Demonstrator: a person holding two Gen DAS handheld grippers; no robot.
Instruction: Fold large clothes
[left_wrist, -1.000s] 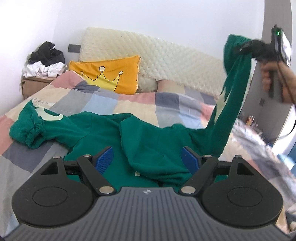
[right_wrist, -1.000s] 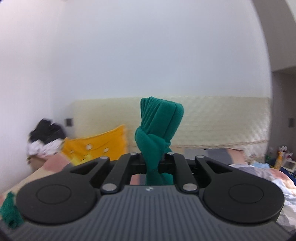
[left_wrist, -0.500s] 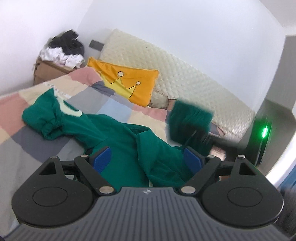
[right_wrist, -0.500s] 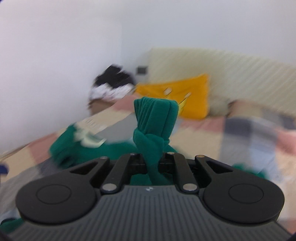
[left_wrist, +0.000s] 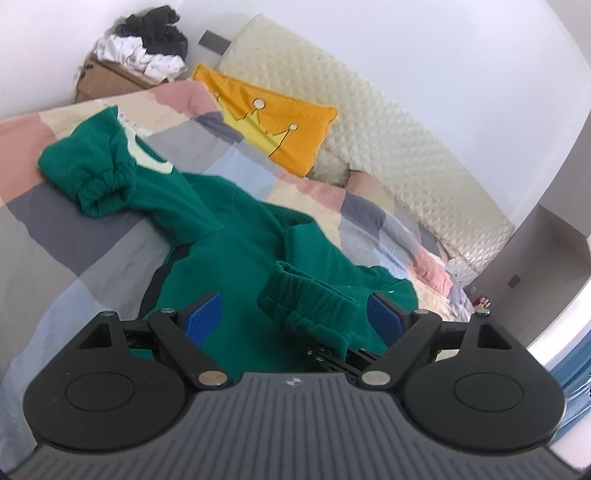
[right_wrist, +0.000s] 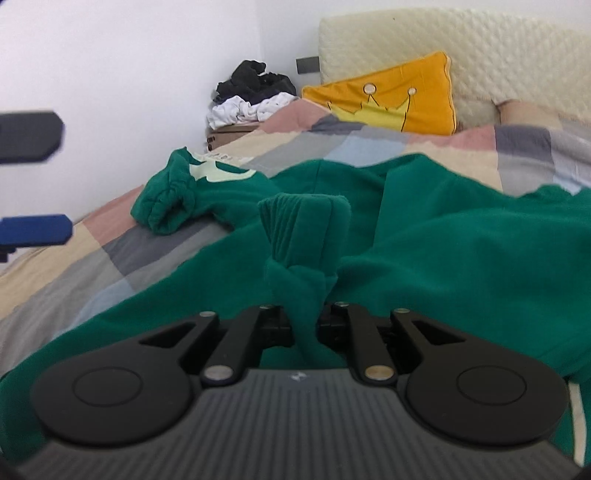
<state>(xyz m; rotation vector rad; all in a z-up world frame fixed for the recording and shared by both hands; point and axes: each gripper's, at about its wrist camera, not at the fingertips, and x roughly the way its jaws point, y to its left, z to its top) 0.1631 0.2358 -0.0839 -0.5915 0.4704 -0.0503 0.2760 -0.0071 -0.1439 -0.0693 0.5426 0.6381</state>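
At upper left, a cardboard box holds what looks like crumpled clothes; the right hand-held gripper pinches the green sweatshirt's cuff, and the left hand-held gripper stands spread.

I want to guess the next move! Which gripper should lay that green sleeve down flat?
Probably the right gripper: it is shut on the sleeve cuff, low over the sweatshirt. The left gripper is open, holding nothing.

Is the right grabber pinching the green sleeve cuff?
Touching. In the right wrist view, the right gripper has its jaws closed tight on the green sleeve cuff, and the fabric bunches up out of the narrow slot between them.
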